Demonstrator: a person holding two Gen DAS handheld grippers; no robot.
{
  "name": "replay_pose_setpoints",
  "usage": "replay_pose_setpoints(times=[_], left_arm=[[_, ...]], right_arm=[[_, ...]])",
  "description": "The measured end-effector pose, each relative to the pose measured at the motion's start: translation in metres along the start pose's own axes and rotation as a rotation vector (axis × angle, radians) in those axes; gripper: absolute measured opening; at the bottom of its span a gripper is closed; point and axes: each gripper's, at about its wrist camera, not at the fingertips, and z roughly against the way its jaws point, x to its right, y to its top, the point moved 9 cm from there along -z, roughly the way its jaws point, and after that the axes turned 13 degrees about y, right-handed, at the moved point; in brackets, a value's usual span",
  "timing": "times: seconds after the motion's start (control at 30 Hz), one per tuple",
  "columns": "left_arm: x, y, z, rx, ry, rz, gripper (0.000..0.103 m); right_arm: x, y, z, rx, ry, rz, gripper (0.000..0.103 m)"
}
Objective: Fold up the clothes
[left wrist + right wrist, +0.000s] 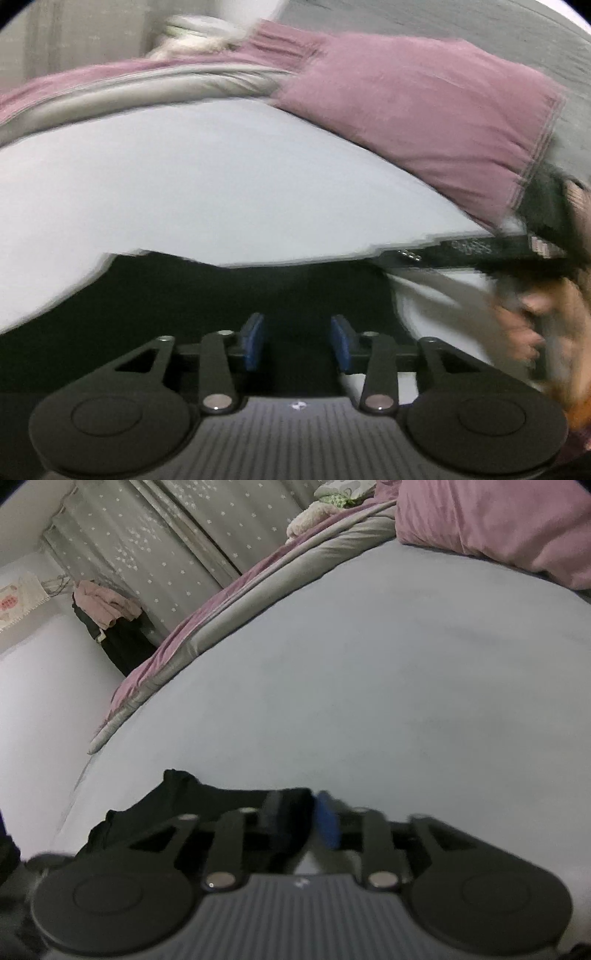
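A black garment (229,284) lies on the pale bed sheet (207,177) near its front edge. My left gripper (297,341) hovers just over it, blue pads (253,341) apart and nothing between them. In the right wrist view the same black garment (177,801) spreads to the left on the sheet (369,686), and my right gripper (303,821) is shut on its edge, with black cloth covering the left pad. The right gripper's body (517,249) and a person's hand (528,332) holding it show, blurred, at the right of the left wrist view.
A pink pillow (424,122) lies at the back right of the bed. A folded pink and grey duvet (207,627) runs along the far side. Starred grey curtains (155,542) and hanging clothes (107,609) stand beyond the bed.
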Motion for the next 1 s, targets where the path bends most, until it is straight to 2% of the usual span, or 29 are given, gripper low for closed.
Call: replay_pose_setpoints(times=[0.13,0.2,0.37,0.53,0.6,0.67,0.77,0.87,1.0], left_arm=[[-0.059,0.015,-0.019,0.042,0.192,0.090,0.040],[-0.076,0.022,-0.030,0.052,0.249,0.107,0.041],[-0.096,0.027,-0.061,0.047,0.271,0.087,0.043],[-0.107,0.021,-0.079,0.060,0.250,0.120,0.042],[-0.107,0.020,-0.079,0.083,0.236,0.142,0.034],[-0.106,0.018,-0.079,0.094,0.210,0.180,0.010],[-0.108,0.017,-0.076,0.132,0.208,0.210,0.006],[-0.110,0.016,-0.068,0.189,0.224,0.238,0.005],[-0.119,0.016,-0.067,0.231,0.237,0.298,0.005]], right_arm=[[0.002,0.000,-0.002,-0.003,-0.003,0.008,0.033],[0.002,-0.001,-0.003,-0.004,-0.005,0.014,0.032],[0.002,-0.002,-0.005,-0.008,-0.009,0.031,0.031],[0.002,-0.004,-0.007,-0.012,-0.014,0.047,0.021],[0.000,-0.004,-0.008,-0.019,-0.013,0.060,0.015],[-0.002,-0.005,-0.009,-0.017,-0.026,0.079,0.009],[-0.007,-0.003,-0.007,0.004,-0.061,0.119,0.007],[-0.016,0.005,0.004,0.075,-0.088,0.169,0.007],[-0.011,0.003,0.002,0.083,-0.120,0.180,0.006]])
